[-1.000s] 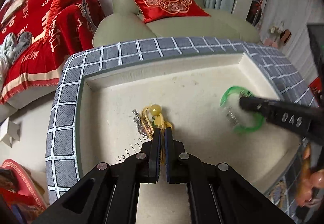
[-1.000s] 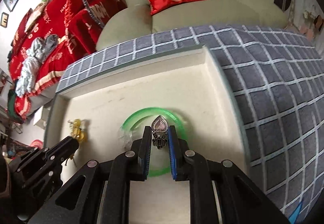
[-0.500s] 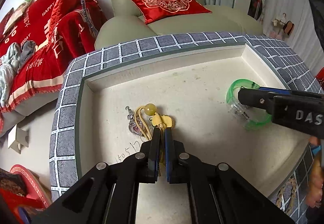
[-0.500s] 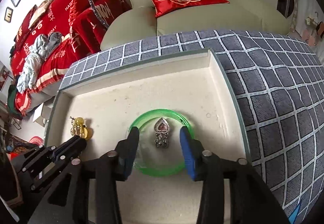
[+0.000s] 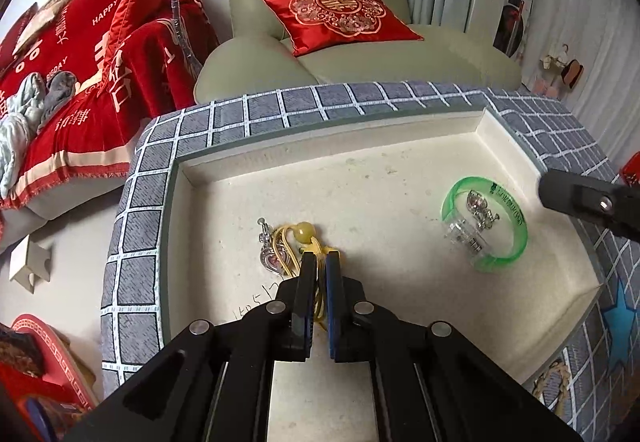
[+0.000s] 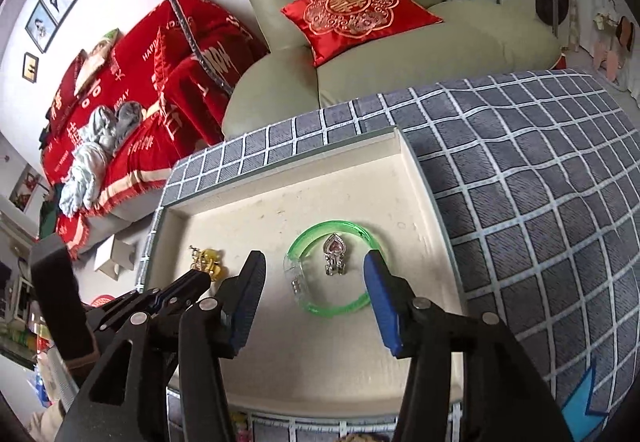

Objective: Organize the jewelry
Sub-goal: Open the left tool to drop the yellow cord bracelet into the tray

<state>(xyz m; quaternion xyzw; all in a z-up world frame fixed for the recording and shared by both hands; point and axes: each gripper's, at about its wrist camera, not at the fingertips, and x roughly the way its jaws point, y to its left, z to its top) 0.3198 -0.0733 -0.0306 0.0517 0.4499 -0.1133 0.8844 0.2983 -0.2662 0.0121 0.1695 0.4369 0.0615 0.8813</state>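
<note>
A cream tray [image 5: 360, 178] holds the jewelry. My left gripper [image 5: 320, 260] is shut on the yellow cord of a yellow bead charm [image 5: 304, 233], which lies next to a silver heart pendant [image 5: 271, 258]. A green bangle [image 5: 519, 218] rests at the tray's right, with a second heart pendant [image 5: 478, 204] lying inside it. In the right wrist view my right gripper [image 6: 315, 260] hovers above the bangle [image 6: 332, 225] and that pendant [image 6: 334, 256]. Its jaws are opening and the pads touch nothing. The left gripper [image 6: 192, 280] shows at lower left beside the charm [image 6: 208, 260].
The tray [image 6: 280, 210] is framed by grey checked cloth [image 6: 520, 202], wide on the right. Behind stands a pale green armchair [image 5: 360, 54] with a red cushion [image 5: 336, 12]. A red-covered sofa [image 5: 80, 82] is at the left.
The right gripper let go of the heart pendant, opened wide and drew up and back. The pendant now lies inside the green bangle. The left gripper kept its hold.
</note>
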